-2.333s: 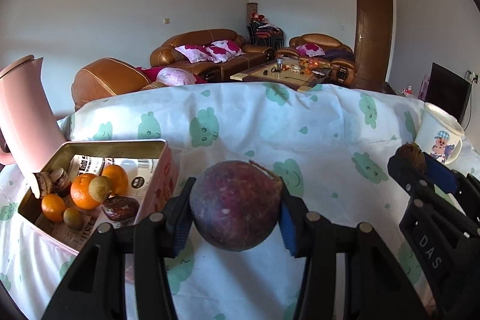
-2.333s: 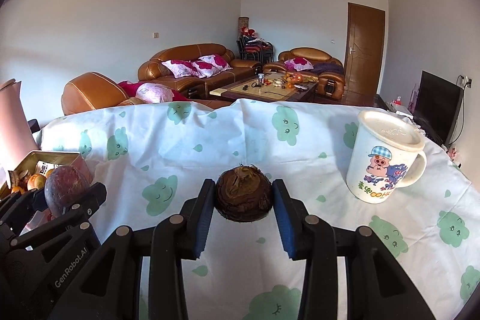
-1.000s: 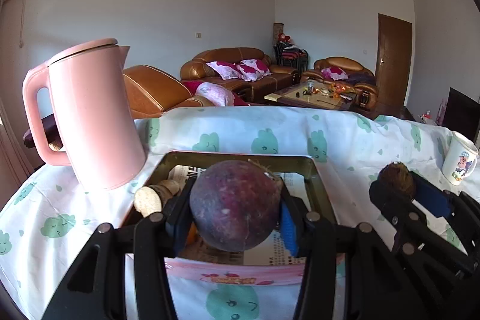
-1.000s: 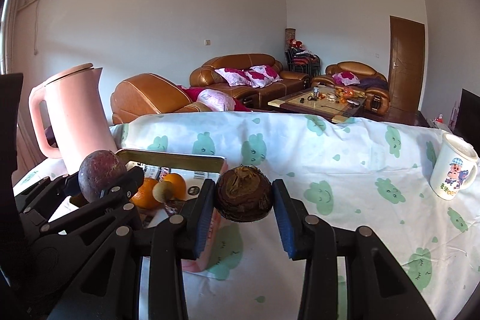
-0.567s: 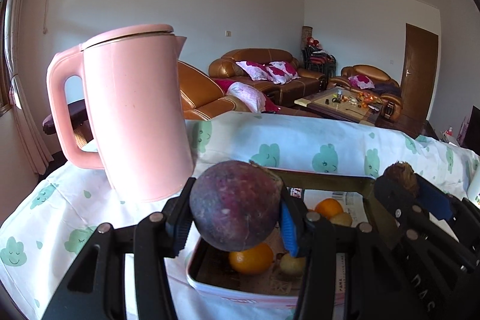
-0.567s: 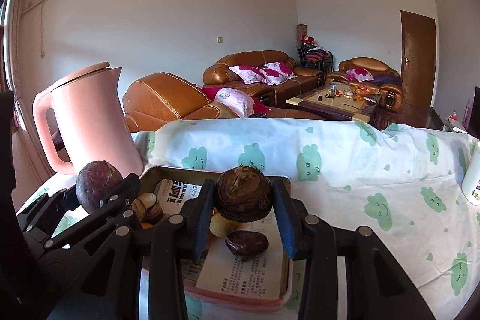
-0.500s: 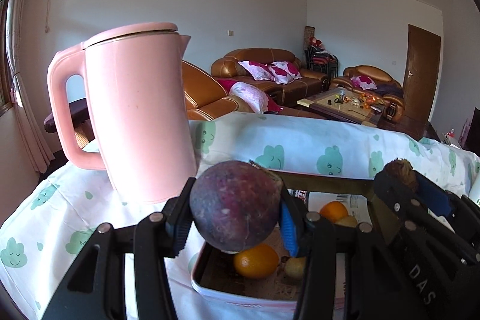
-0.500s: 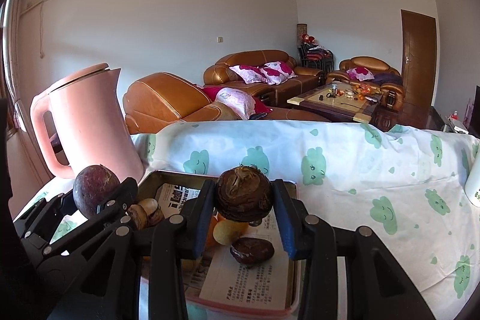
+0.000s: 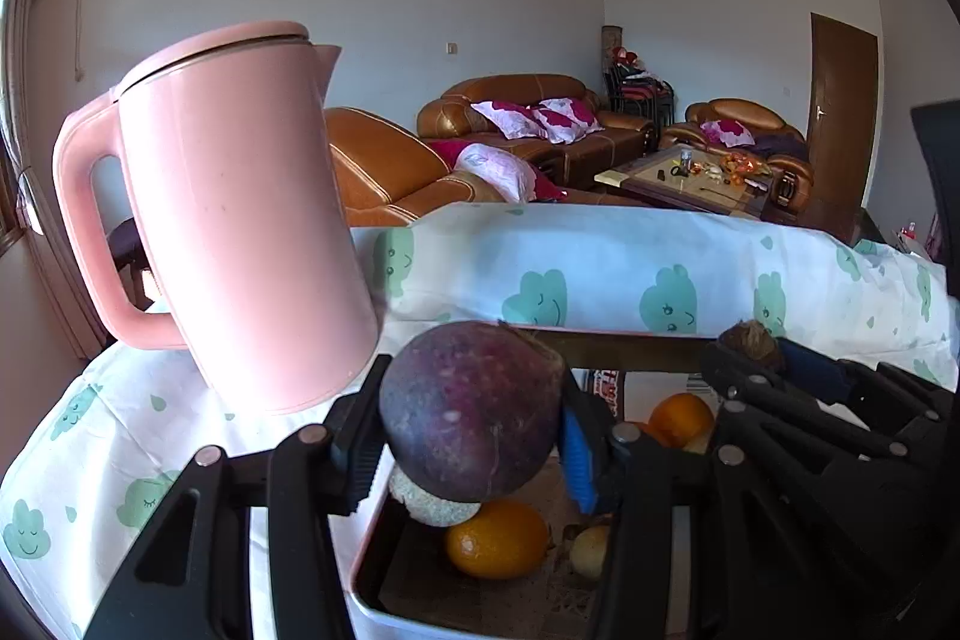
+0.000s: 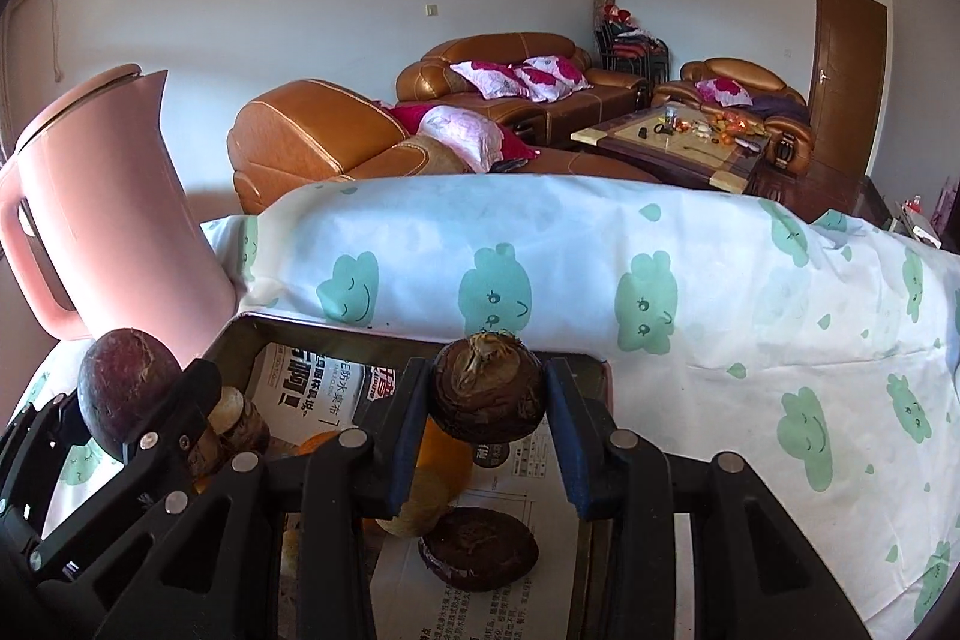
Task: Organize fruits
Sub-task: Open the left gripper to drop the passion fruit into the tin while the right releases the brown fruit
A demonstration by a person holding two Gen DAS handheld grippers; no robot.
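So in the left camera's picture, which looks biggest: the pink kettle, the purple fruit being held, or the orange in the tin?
1. Pink kettle, by far the largest.
2. Purple fruit held in the left gripper; it sits nearest the camera, which may flatter its size.
3. Orange down in the tin, smallest.

1. The left gripper (image 9: 471, 451) is matte black plastic, its linkage arms pinned with round silver rivets.
2. Its 3 o'clock finger carries a blue pad; the 9 o'clock pad is ribbed black.
3. The right gripper (image 10: 487, 454) is the same black frame, with blue pads on both fingers.
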